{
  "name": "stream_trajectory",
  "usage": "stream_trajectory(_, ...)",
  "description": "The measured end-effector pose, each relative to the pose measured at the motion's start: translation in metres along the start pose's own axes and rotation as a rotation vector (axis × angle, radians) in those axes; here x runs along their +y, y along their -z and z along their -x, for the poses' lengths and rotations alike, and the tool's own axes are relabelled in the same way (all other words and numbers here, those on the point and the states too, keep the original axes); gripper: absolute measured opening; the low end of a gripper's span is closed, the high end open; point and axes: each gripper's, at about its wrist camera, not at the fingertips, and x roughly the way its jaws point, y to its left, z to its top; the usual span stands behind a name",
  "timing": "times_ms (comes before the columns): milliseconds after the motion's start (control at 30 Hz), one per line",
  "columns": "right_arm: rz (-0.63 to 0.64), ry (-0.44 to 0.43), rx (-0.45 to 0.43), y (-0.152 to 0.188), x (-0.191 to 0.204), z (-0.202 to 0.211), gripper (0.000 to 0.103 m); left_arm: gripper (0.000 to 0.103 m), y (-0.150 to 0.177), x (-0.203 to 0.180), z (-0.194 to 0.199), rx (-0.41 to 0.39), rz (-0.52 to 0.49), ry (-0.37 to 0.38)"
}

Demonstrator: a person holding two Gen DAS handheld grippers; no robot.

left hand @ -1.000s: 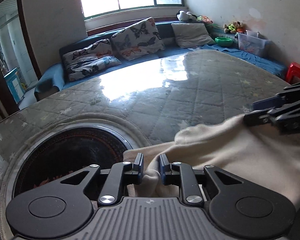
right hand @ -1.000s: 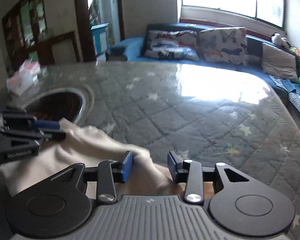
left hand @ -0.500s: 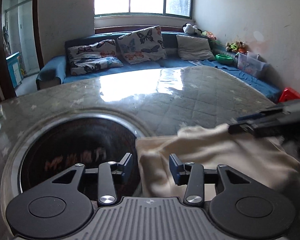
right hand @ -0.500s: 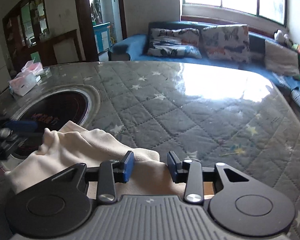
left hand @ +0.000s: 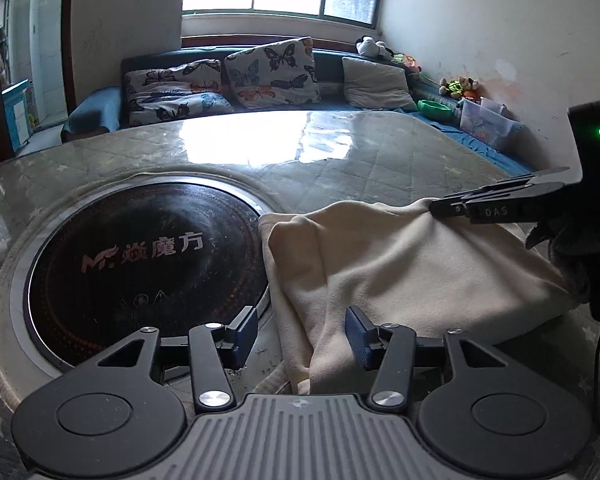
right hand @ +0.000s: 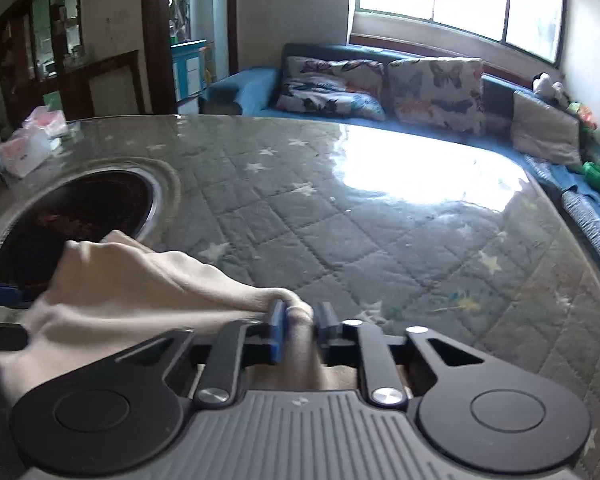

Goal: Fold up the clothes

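A cream garment lies bunched on the quilted table, its left edge beside the round cooktop. My left gripper hovers over the garment's near left corner. Its jaws are opening; cloth lies between the blue pads without being pressed. In the left wrist view my right gripper pinches the garment's far right edge. In the right wrist view the right gripper is closing, its pads tight on a fold of the cream garment.
A black round cooktop is sunk into the table at the left. Tissue packets sit at the table's far left edge. A blue sofa with butterfly cushions runs behind the table, with a plastic box and toys along the right wall.
My left gripper let go of the cloth, opened wide and drew back to the left, toward the cooktop. My right gripper closed from open onto a fold of the garment.
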Motion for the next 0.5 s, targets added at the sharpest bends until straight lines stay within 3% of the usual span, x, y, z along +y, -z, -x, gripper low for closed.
stream_trajectory(133, -0.003, 0.003, -0.057, -0.007, 0.006, 0.014, 0.026, 0.052, 0.002, 0.003, -0.001, 0.008, 0.01, 0.011)
stream_trajectory(200, 0.033, -0.052, -0.061, -0.01, 0.017, 0.019, 0.026, 0.049, 0.002, 0.003, -0.002, 0.009, 0.016, 0.017)
stream_trajectory(367, 0.121, -0.223, -0.014, -0.014, 0.057, 0.009, 0.026, 0.048, 0.001, 0.003, 0.002, 0.001, 0.035, 0.014)
stream_trajectory(500, 0.16, -0.216, 0.018, -0.018, 0.079, -0.017, 0.025, 0.048, 0.001, 0.005, 0.005, 0.004, 0.034, 0.008)
